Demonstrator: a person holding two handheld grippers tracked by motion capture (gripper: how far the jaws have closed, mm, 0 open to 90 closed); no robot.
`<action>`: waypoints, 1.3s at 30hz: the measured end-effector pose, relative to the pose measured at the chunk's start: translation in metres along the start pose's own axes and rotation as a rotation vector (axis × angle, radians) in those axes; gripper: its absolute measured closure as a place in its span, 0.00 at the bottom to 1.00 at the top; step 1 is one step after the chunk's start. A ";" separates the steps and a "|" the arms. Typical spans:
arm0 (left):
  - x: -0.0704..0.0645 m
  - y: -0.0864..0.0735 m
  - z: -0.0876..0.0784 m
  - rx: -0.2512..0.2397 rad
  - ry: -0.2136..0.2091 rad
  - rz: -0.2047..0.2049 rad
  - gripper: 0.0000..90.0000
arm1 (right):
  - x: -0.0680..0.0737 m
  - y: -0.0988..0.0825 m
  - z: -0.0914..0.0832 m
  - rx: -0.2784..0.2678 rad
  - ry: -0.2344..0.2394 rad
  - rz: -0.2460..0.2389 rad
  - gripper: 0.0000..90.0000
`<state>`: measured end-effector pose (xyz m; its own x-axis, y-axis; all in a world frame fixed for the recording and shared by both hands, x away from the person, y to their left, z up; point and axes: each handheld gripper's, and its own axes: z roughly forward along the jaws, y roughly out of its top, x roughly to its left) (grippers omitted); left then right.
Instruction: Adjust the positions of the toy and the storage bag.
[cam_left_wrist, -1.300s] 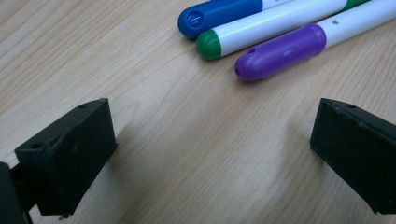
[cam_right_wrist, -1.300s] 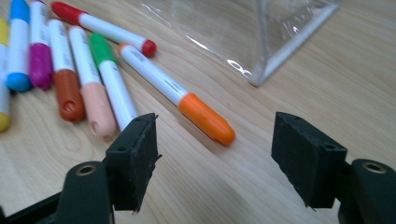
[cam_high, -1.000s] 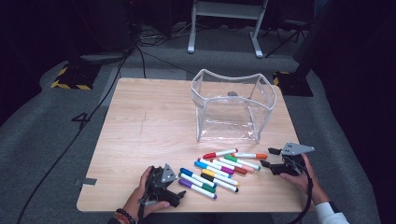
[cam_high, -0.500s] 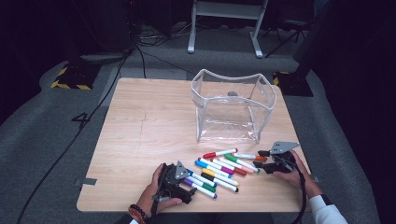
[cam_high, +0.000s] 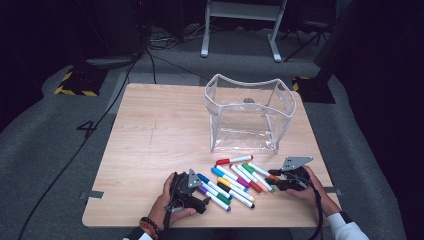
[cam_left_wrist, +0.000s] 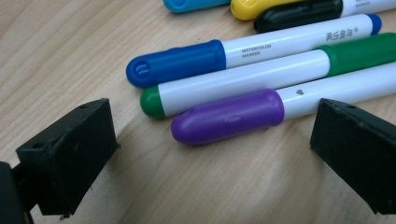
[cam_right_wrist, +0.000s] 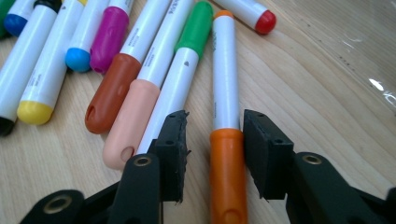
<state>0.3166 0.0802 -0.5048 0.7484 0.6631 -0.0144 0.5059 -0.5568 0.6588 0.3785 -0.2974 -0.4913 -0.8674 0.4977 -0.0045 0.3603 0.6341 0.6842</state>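
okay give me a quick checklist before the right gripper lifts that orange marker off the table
1. Orange marker between the right gripper pads: ok, its jaws have just been closing around it.
2. Pads pressing on the marker: not ok, a thin gap shows on each side.
3. Neighbours out of the grip: ok, the green-capped marker lies just outside the nearer pad.
4. Marker flat on the table: ok.
5. Clear pouch standing open: ok, seen in the high view.
6. Left gripper out of the way: ok, open at the purple marker, not touching it.
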 end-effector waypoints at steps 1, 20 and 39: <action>0.001 0.001 0.001 -0.002 0.000 0.001 0.00 | 0.001 0.001 0.001 -0.001 -0.001 0.002 0.68; 0.013 0.008 0.007 -0.002 0.002 -0.005 0.01 | 0.017 0.014 0.015 -0.017 -0.082 0.076 0.60; 0.012 0.002 0.002 -0.004 -0.009 0.007 0.00 | -0.011 -0.011 -0.006 -0.028 -0.096 0.095 0.56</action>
<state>0.3278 0.0858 -0.5051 0.7559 0.6545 -0.0164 0.4988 -0.5594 0.6620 0.3817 -0.3137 -0.4942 -0.7922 0.6103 -0.0077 0.4285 0.5651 0.7050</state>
